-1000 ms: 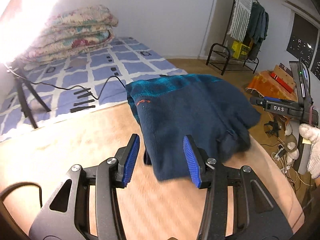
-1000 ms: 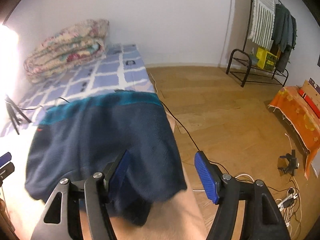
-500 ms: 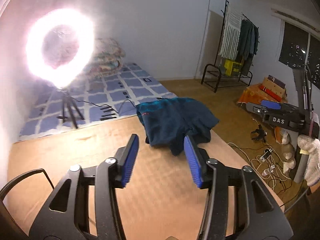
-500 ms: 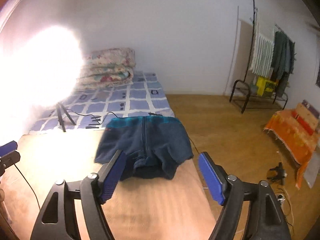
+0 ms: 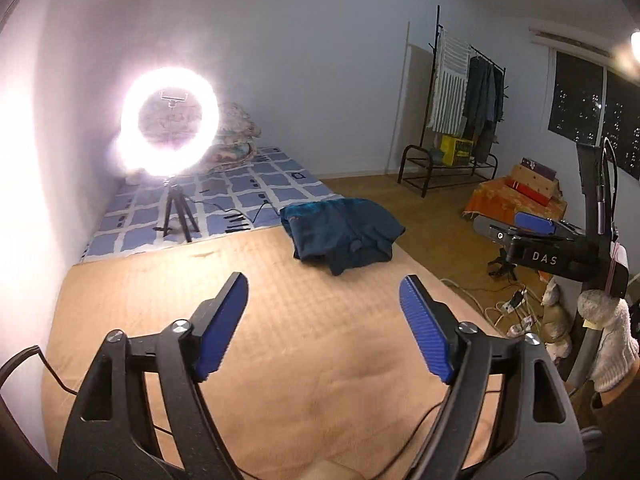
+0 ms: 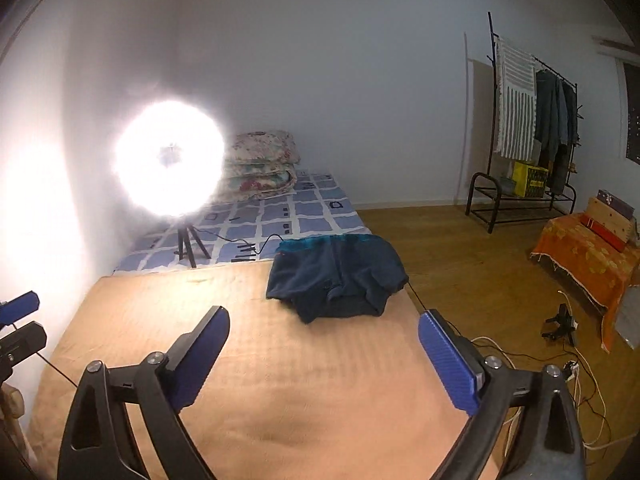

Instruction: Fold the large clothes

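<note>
A folded dark blue fleece garment [image 5: 342, 232] with a teal band lies at the far right corner of the tan mat [image 5: 260, 344]; in the right wrist view the garment [image 6: 338, 276] partly overhangs the mat's right edge. My left gripper [image 5: 322, 292] hovers well back from it, jaws opening, nothing between its blue pads. My right gripper [image 6: 324, 326] is likewise far back from the garment, jaws opening and empty. The right gripper's body [image 5: 548, 248] shows at the right of the left wrist view, held by a gloved hand [image 5: 608, 336].
A glaring ring light on a tripod [image 5: 172, 120] stands beyond the mat on a blue checked mattress [image 5: 248, 196] with folded quilts [image 6: 260, 164]. A clothes rack [image 6: 528, 136], an orange-covered box [image 6: 588, 248] and cables with a power strip [image 6: 568, 360] lie on the wood floor at right.
Both grippers pulled back and up, away from the garment, which now looks small and far off. Both sets of jaws have spread wider. The garment stays folded on the mat.
</note>
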`<state>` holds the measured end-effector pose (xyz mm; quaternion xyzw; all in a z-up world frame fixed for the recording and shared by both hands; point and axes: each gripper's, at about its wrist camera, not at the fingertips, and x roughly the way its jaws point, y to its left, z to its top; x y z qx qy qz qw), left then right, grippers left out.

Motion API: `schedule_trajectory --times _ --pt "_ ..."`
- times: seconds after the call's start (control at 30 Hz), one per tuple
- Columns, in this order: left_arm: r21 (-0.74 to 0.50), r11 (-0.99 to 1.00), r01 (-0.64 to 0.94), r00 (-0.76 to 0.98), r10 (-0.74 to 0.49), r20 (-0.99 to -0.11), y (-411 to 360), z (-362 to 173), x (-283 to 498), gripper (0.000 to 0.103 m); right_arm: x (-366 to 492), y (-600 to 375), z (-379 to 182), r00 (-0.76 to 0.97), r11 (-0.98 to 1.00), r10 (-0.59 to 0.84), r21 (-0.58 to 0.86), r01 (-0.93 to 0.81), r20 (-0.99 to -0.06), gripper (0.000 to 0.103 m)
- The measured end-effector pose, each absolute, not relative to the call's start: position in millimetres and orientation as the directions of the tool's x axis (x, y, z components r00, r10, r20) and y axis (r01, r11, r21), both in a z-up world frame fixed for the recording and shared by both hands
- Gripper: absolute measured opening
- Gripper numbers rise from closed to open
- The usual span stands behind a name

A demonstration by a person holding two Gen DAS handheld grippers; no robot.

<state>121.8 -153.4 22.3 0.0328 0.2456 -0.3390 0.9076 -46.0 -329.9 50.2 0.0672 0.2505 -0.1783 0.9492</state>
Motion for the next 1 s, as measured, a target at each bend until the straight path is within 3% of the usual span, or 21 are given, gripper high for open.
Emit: schedule_trajectory --times 0.37,0.5,1.0 --pt "-0.08 0.79 0.608 0.673 -0.566 -0.476 -143.4 5.5 93.7 0.09 -58.2 -299.4 22.9 0.819 0.927 -0.314 0.031 0.374 -0.48 0.1" --pt "-0.06 0.811 0.581 0.682 -0.526 -0.509 -147.9 -1.1 92.3 0.103 -62.0 -297.0 19.9 0.81 0.915 -0.355 0.003 0.403 -0.467 0.103" --pt "-0.041 0.829 0.557 0.697 -0.494 -0.519 -142.3 -6.2 83.2 0.103 -75.5 -302.5 13.0 0.79 0.896 -0.4 -0.017 0.444 -0.465 0.103"
